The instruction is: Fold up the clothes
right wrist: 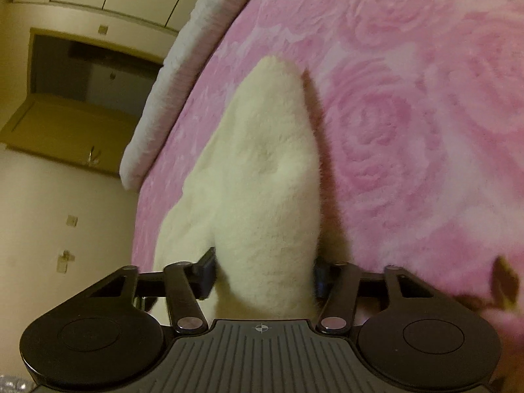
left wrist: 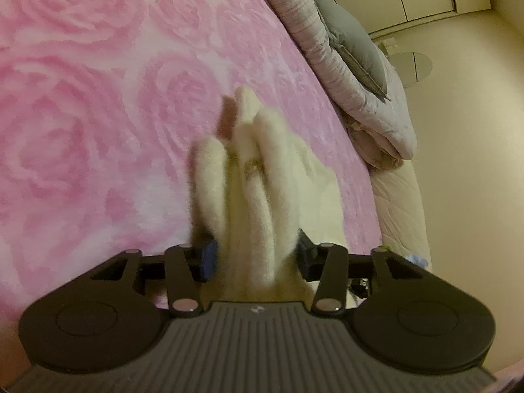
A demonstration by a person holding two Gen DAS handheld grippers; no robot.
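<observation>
Firmly between both tongs, cream garment [right wrist: 262, 177]

Fluffy cream garment [right wrist: 262, 180], seemingly plush pink blanket [left wrist: 98, 98]

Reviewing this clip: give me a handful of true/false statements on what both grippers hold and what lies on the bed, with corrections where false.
1. The left gripper is closed on the fluffy cream garment. True.
2. The right gripper is open with nothing between its fingers. False: cream fabric bunches between them.
3. The bed cover is plain blue. False: it is pink with a rose pattern.
4. A grey pillow lies on a folded quilt at the bed's edge. True.
5. The garment is already folded into a neat square. False: it hangs bunched from both grippers.
</observation>
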